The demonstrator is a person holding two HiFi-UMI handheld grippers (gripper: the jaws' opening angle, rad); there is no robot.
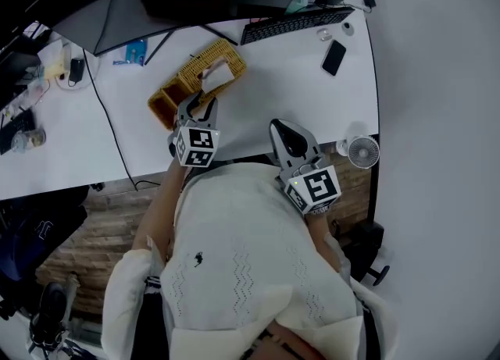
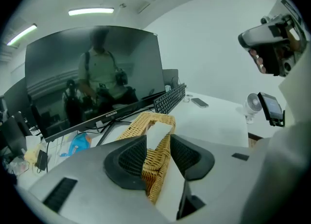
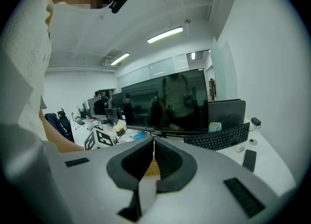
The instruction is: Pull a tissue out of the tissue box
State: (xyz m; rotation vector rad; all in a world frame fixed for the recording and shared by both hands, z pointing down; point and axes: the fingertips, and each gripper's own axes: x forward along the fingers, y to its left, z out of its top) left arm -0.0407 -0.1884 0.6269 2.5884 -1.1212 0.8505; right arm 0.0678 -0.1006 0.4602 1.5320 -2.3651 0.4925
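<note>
Left gripper view: the left tool (image 2: pixel 159 142) has its jaws spread wide and grips nothing. Seen straight through the gap, the white tissue (image 2: pixel 158 133) stands up from the slot of the wicker tissue box (image 2: pixel 136 127), just ahead of the tips and slightly below them. The box's long axis runs roughly away from this tool, slanting from the table's (image 1: pixel 297 77) front edge toward the monitor at the back edge. The right tool (image 1: pixel 291 141), with its jaws brought together and empty, hangs over the front edge, well apart from the box. The left tool is clearly the nearer, so the pull looks to be its job.
</note>
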